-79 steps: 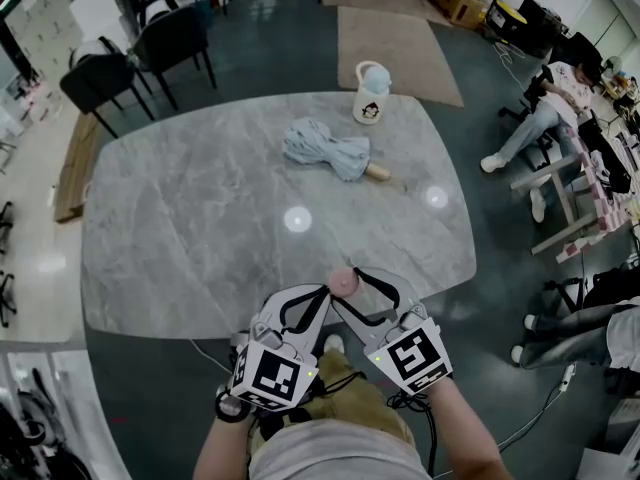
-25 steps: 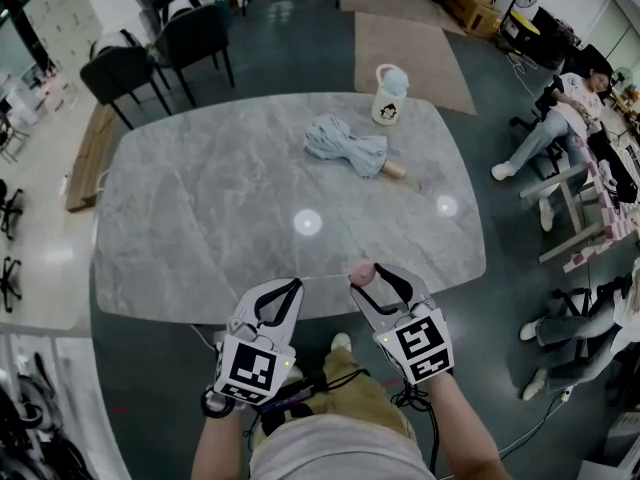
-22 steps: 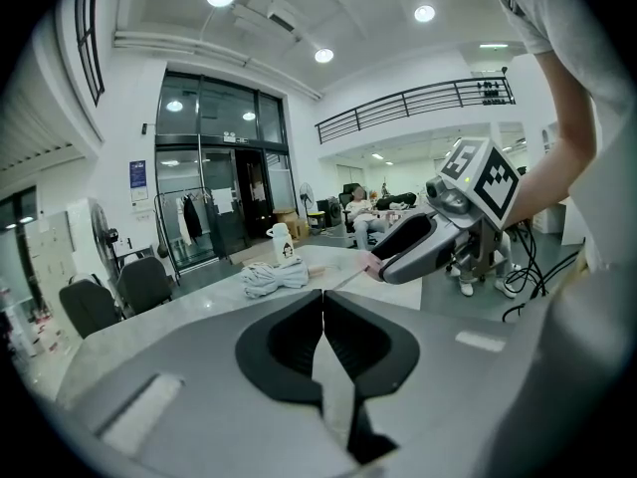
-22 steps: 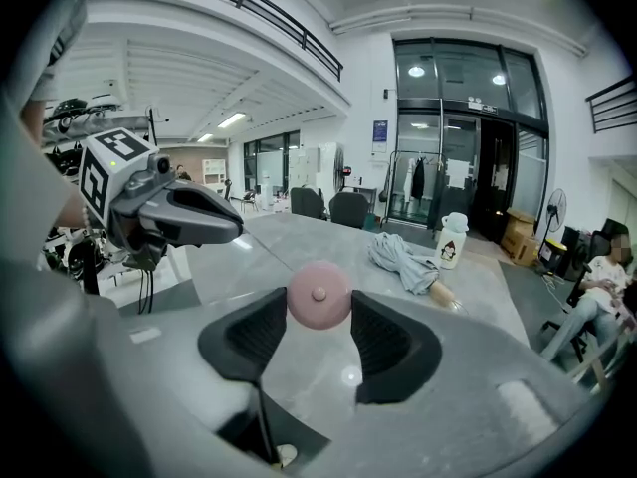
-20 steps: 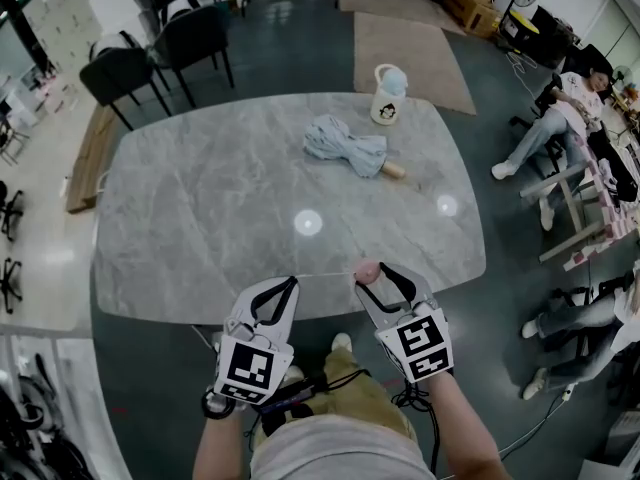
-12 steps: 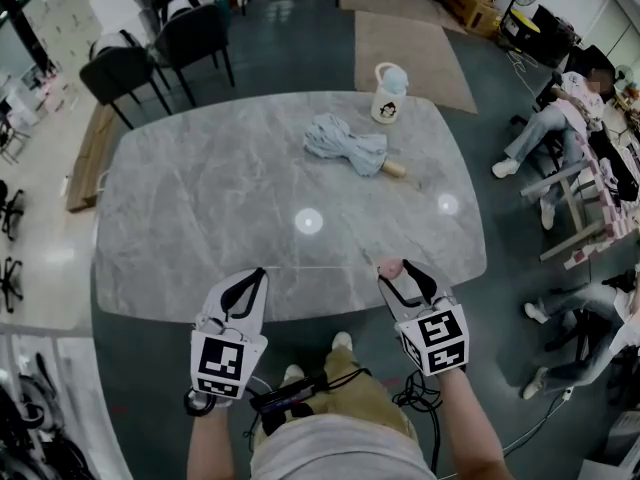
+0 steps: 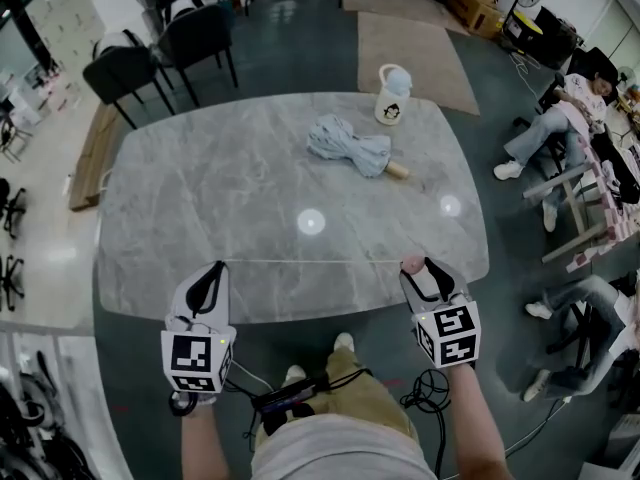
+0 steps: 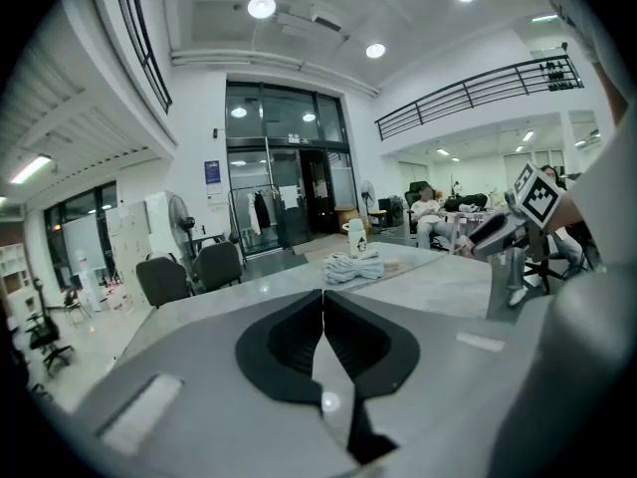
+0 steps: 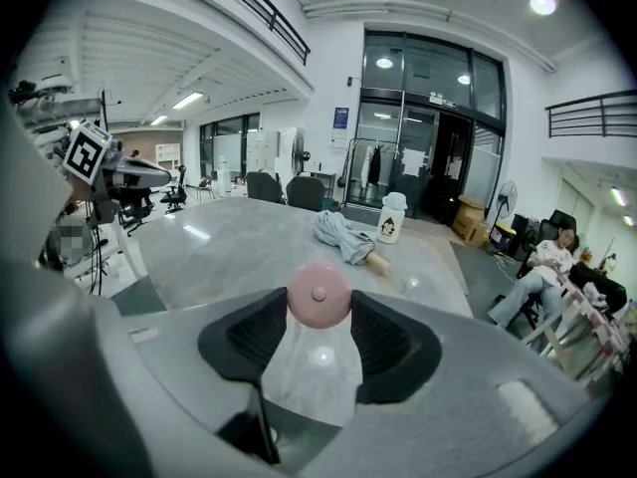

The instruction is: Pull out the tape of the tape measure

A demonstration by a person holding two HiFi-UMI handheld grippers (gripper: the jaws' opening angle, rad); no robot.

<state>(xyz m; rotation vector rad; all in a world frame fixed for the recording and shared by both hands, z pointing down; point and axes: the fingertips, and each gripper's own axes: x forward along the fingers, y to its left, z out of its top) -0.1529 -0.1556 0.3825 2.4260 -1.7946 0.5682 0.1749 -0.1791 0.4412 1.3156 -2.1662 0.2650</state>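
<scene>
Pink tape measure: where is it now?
In the head view the pink tape measure sits lower right, clamped in the right gripper above the table's near edge, its tape stretched to the left gripper.

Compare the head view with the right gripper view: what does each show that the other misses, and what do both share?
Head view only: the thin tape stretched above the near side of the grey table, from the left gripper to the right gripper. Right gripper view only: the round face and centre button of the pink tape measure case, clamped between that gripper's jaws, and the glass doors behind. Both: the table, the folded umbrella, the white bottle, the left gripper and the case itself.
</scene>
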